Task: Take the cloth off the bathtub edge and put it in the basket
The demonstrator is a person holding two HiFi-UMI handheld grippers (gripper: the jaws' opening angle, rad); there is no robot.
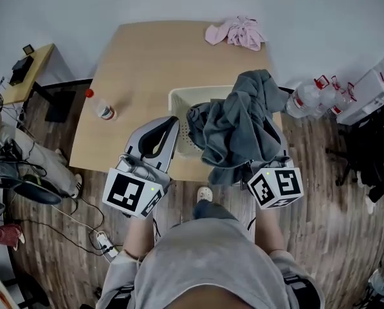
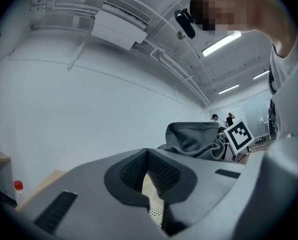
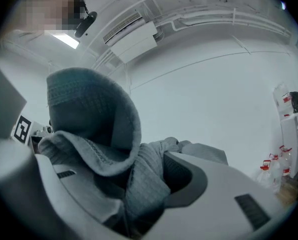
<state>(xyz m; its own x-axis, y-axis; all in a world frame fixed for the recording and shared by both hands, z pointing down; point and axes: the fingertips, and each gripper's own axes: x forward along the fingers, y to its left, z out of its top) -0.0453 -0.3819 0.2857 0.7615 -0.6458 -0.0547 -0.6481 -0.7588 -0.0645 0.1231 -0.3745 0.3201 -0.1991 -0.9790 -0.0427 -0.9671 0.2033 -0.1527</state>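
Two grippers logged, one per hand. Left gripper: fingers brought together, tips meeting, nothing btwn them; in head view it sits lower ctr-left, pointing toward the basket's near-left corner, its marker cube below it. Right gripper: fingers clamped on a thick bunch of the cloth, which keeps them well apart; its marker cube shows lower ctr-right in head view, finger tips buried under fabric there. Cloth: grey, waffle-textured, rumpled, hanging from the right gripper and heaped over it; in head view it covers the right half of the basket, w/ one fold over the basket's interior. Contact w/ the basket's inside cannot be told. Basket: cream, perforated walls, rectangular, standing at the near edge of the worktop, frame ctr. Worktop: pale wood, one pc. Other items on it: pink cloth, crumpled, at the far edge, upper ctr-right, well apart from the basket; bottle w/ red cap, lying ctr-left, near the left edge. Off worktop: several clear water bottles w/ red caps grouped on the floor at right; small side table at upper left; power strip w/ cables, lower left.
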